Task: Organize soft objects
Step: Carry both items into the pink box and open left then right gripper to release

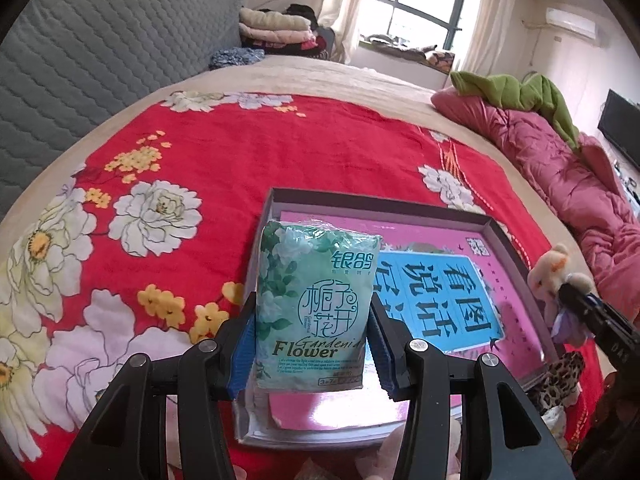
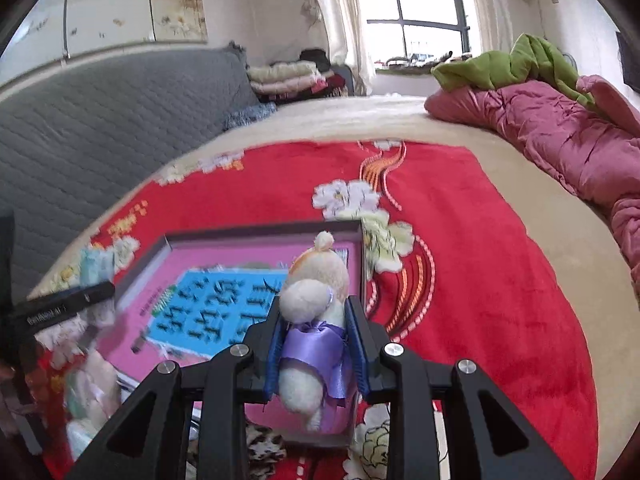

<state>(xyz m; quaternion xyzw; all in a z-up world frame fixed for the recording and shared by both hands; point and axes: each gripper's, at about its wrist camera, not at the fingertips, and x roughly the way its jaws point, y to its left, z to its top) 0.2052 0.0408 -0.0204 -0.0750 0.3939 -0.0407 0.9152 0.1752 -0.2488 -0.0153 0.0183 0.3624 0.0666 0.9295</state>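
My left gripper (image 1: 310,322) is shut on a green tissue pack (image 1: 316,304) printed with "Gardenia Flower", held upright over the near left part of a shallow grey box (image 1: 276,200) with a pink and blue picture inside. My right gripper (image 2: 316,328) is shut on a cream plush toy (image 2: 316,280) in a purple satin dress, hanging over the box's (image 2: 248,232) near right corner. The plush toy (image 1: 554,276) and the right gripper (image 1: 588,308) also show at the right edge of the left wrist view. The box lies on a red floral blanket (image 1: 248,152).
A pink quilt (image 1: 560,168) with a green blanket (image 1: 516,88) runs along the bed's right side. A grey padded headboard (image 1: 100,52) stands at left, folded clothes (image 1: 276,26) behind it. A leopard-print soft item (image 1: 560,380) lies by the box's near right corner.
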